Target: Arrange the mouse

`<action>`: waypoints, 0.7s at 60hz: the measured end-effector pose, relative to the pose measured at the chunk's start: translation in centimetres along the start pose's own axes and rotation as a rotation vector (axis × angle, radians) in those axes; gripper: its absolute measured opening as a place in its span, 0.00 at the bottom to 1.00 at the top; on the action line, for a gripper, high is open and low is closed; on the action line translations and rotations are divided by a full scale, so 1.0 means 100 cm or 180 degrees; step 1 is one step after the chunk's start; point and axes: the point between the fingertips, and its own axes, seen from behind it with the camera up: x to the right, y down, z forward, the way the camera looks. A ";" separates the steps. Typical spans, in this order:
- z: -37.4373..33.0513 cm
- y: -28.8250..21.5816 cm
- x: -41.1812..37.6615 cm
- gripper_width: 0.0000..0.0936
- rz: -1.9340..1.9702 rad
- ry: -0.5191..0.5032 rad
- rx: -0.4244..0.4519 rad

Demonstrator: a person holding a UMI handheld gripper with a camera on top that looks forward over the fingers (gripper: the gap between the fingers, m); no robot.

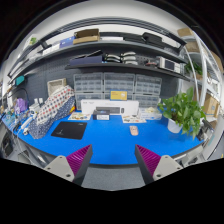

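A small pale mouse (134,129) lies on the blue table (110,140), far beyond my fingers and a little to the right. To its left, a black mouse mat (69,129) lies flat on the blue surface. My gripper (113,158) is open, held back near the table's front edge, its magenta pads (80,157) wide apart with nothing between them.
A green potted plant (182,110) stands at the right. A wire basket (49,108) with items sits at the left. White boxes (104,106) line the back of the table under shelves (100,62) of storage bins.
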 end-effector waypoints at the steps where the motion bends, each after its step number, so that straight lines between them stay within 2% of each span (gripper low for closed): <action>1: 0.000 0.002 0.000 0.92 0.0004 0.0004 -0.0015; 23: 0.076 0.110 0.065 0.92 0.0181 0.0385 -0.0580; 33: 0.132 0.119 0.100 0.92 0.0244 0.0523 -0.0699; 42: 0.203 0.107 0.119 0.92 0.0225 0.0506 -0.0746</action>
